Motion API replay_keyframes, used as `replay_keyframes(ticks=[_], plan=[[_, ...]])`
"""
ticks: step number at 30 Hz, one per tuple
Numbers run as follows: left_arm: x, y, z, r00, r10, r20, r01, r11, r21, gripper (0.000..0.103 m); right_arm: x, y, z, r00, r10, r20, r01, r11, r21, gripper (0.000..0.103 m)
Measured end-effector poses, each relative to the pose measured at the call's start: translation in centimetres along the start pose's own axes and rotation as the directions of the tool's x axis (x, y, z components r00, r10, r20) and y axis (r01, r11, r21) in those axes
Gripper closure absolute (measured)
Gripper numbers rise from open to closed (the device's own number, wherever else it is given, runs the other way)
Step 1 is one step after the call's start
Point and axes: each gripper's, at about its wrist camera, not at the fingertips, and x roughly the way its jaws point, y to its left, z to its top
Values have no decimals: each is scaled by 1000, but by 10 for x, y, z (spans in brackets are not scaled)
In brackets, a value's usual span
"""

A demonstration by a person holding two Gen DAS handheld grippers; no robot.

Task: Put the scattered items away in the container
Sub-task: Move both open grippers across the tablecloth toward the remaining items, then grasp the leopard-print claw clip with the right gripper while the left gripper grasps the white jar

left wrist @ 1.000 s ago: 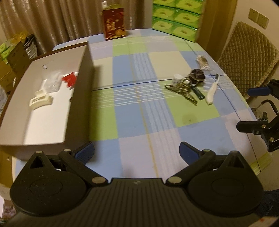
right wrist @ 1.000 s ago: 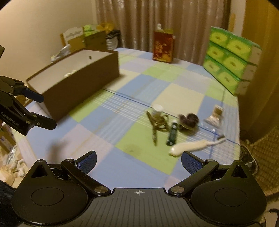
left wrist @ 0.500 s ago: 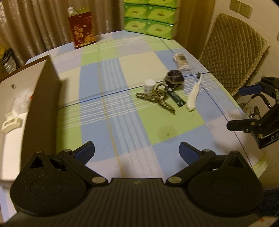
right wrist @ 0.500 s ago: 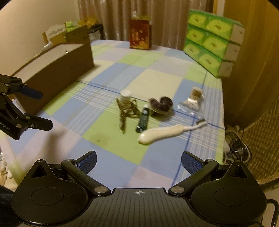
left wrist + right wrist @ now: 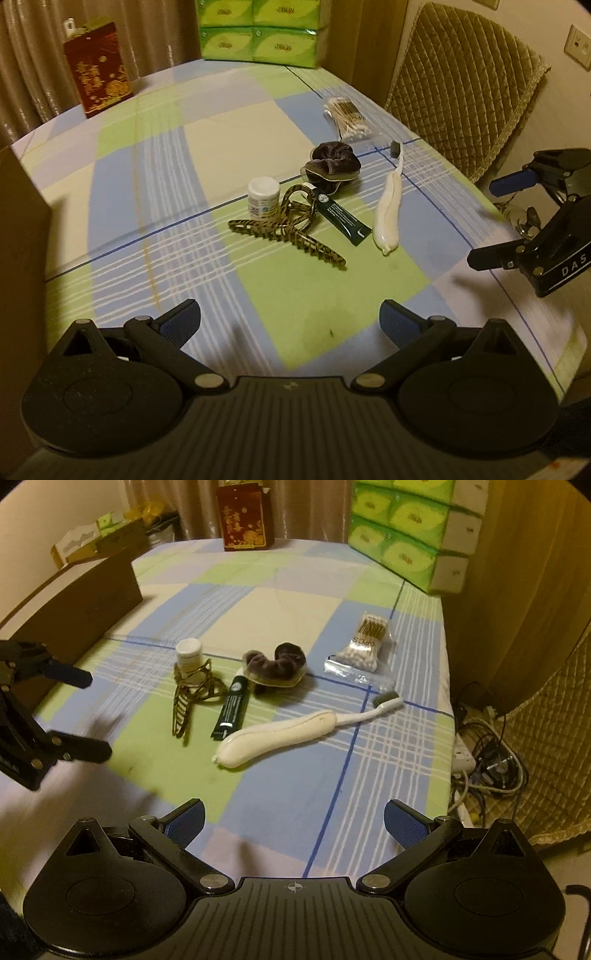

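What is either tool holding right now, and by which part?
Nothing is held. The left tool and the right tool are both open and empty, short of the hair claw and toothbrush.

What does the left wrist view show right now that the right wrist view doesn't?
Left wrist only: the quilted chair back and a wall socket. Right wrist only: cables and a power strip on the floor. Both: toothbrush, hair claw, scrunchie, dark tube, small white bottle, cotton swabs, both grippers open.
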Motion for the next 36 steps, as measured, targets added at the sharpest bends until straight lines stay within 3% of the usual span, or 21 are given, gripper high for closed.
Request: replay_keyframes(ticks=[9,11,17,24,26,30,32,36], plan=[[11,21,6,998,49,-26,-49,999,11,1,17,16,29,994,99,54,-99,995,-3,4],[10,30,6,997,64,-33,-64,998,-8,1,24,27,37,991,122,54,-120,992,-28,27],[9,51,1,995,87,-48,-90,994,-57,2,46,44,57,984,166,60,-165,986,-17,63],[12,68,-7,991,115,-68,-122,986,-114,3,62,46,76,988,137,75,-139,990,23,72],[13,74,-7,990,121,-73,-130,982,-136,3,66,48,81,987,142,78,-144,989,26,80],[13,82,-6,990,125,-71,-135,978,-158,3,76,53,88,989,122,79,-124,992,15,85],[12,83,-6,989,128,-71,-138,978,-157,3,82,56,89,991,114,67,-114,993,3,102],[9,85,-8,989,131,-72,-140,978,-156,3,79,58,86,989,141,52,-140,990,-23,103]])
